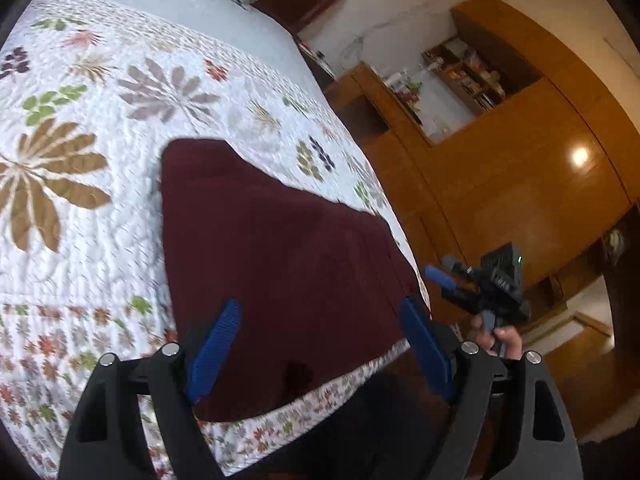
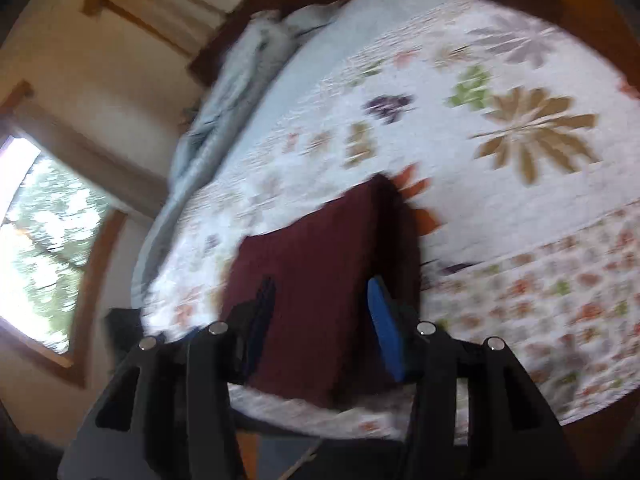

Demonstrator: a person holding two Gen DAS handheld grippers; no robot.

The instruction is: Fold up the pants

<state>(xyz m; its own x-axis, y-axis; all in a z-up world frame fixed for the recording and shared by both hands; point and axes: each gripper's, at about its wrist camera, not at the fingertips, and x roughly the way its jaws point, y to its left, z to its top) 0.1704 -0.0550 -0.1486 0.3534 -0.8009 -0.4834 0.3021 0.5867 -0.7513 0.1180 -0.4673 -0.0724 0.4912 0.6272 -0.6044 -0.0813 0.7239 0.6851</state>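
The dark maroon pants (image 1: 280, 256) lie folded flat on the floral quilt (image 1: 100, 128) near the bed's front edge. My left gripper (image 1: 320, 320) is open and empty, held above the near end of the pants. My right gripper (image 2: 320, 300) is open and empty too, above the pants (image 2: 316, 280) in its own blurred view. The right gripper also shows in the left wrist view (image 1: 444, 272), off the bed's right side, held by a hand.
The quilt (image 2: 500, 200) covers most of the bed. A bundled pale blanket (image 2: 240, 80) lies at the headboard end. Wooden wardrobes and shelves (image 1: 500, 160) stand right of the bed. A window (image 2: 40, 240) is on the left wall.
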